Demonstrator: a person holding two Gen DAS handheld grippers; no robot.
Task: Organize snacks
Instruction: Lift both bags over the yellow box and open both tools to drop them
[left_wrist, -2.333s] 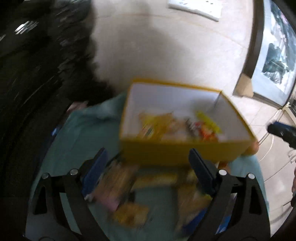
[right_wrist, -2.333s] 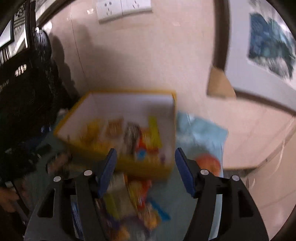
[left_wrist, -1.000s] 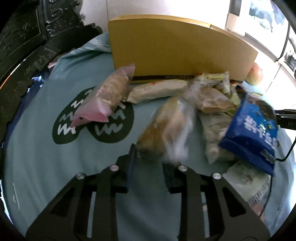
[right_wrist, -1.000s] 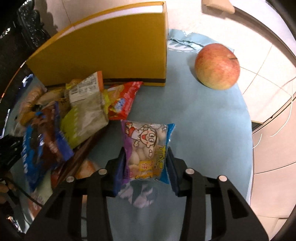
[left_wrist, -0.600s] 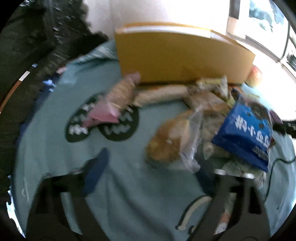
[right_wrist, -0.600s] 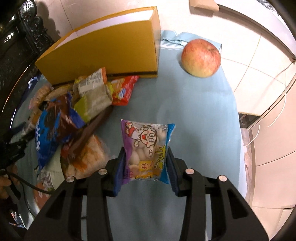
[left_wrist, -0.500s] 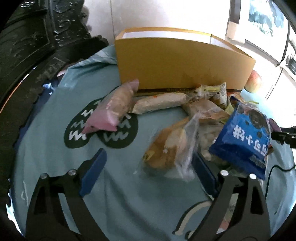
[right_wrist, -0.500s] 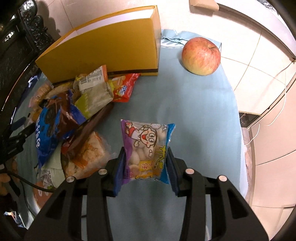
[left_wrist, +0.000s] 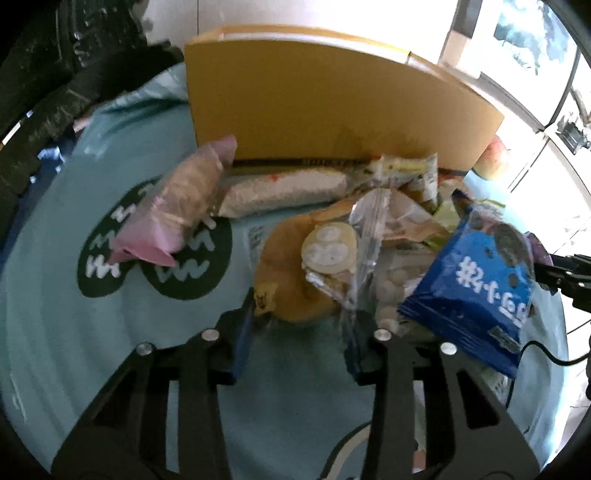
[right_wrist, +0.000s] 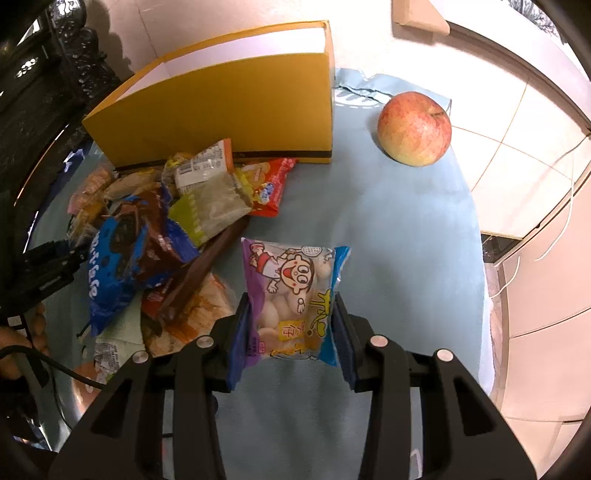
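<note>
Snacks: right tongs (right_wrist: 291, 332) clamp a purple cartoon-printed puff packet (right_wrist: 293, 299) at lower centre, while left tongs (left_wrist: 301, 332) are closing around a clear-wrapped golden bread bun (left_wrist: 295, 273).

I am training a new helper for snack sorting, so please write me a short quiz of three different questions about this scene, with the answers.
1. True or false: the right tool holds the purple and blue cartoon snack bag.
2. Which item lies apart from the snack pile on the light blue cloth?
A. the round red-yellow apple
B. the blue cookie packet
C. the red snack packet
3. Fill in: the left tool is closing around the clear-wrapped golden ____.

Key: 1 true; 2 A; 3 bread. All these snacks lie in front of the tall yellow cardboard box, not inside it.
</note>
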